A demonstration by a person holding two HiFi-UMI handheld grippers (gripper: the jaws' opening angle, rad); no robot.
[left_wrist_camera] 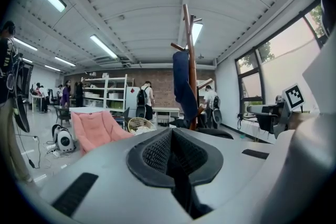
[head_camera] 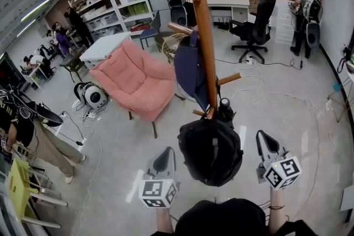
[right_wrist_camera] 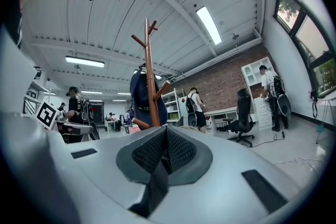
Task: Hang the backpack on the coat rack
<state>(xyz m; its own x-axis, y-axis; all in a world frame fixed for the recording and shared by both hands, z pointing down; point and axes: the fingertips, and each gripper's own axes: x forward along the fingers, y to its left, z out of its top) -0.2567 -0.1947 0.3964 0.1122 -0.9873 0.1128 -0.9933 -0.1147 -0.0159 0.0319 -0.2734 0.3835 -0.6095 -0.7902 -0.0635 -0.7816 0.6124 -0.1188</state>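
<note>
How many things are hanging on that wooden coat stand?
2. A black backpack hangs low on the wooden coat rack, nearest the person. A dark blue fabric item hangs higher, left of the pole. More could be hidden behind it.

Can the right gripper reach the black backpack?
Probably yes. The backpack is close beside the right gripper with nothing between them, but its jaws are shut and would need to open.

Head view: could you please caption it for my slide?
Black backpack by the coat rack, between shut left gripper and right gripper.
</note>
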